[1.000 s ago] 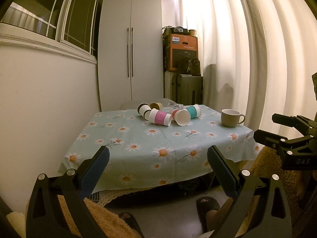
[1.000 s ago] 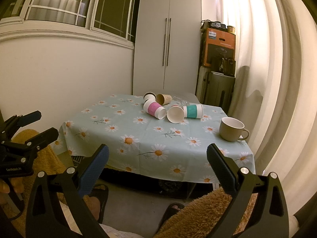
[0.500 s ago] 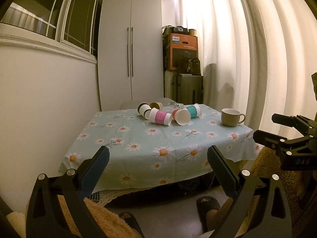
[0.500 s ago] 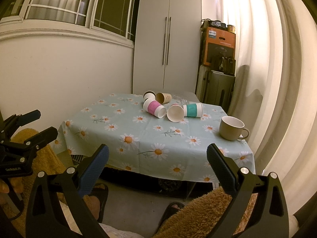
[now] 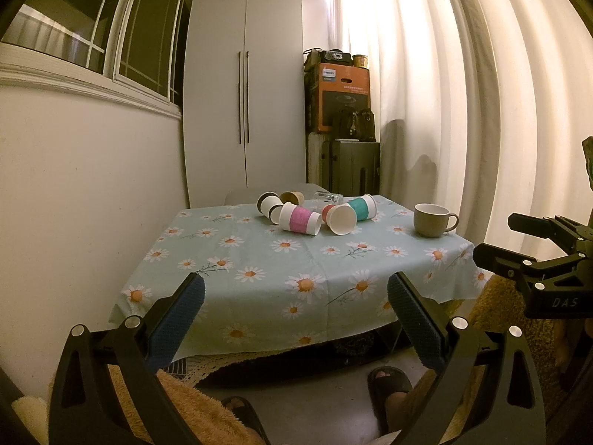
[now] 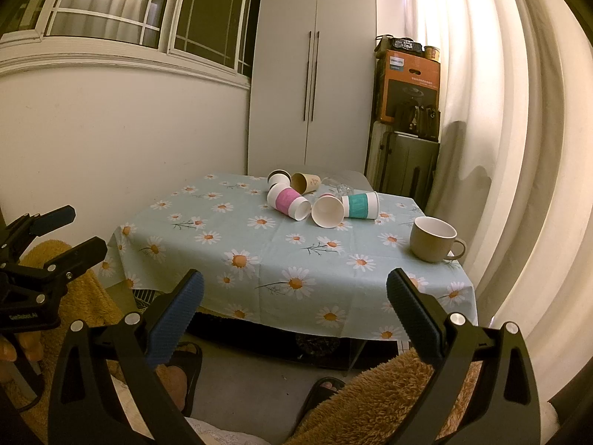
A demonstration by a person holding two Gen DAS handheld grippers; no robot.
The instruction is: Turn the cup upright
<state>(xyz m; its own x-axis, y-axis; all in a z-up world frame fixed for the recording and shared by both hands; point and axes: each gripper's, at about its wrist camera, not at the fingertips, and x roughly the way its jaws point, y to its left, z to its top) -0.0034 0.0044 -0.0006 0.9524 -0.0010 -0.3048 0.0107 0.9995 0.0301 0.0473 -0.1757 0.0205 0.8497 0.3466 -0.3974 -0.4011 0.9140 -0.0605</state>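
Cups lie tipped over in a cluster at the far middle of the worktop, and in the last second nothing about them or the tools has shifted: both views match the earlier ones, so the task has not begun.

The left hand-held gripper is spread wide and holds nothing, short of the worktop's near edge. The right hand-held gripper is equally wide apart and empty, also off the near edge; each shows at the side of the other's view.

Beyond them, across the bare daisy cloth, the pink-banded cup lies on its side with its mouth toward the near right. Just beside it lies a plain white cup, mouth toward the camera, and behind that a teal-banded cup. A dark-rimmed cup and a brown cup lie farther back. The grey mug stands upright, well apart to the right.

Judging from the stillness, the reach toward a fallen cup is yet to come.
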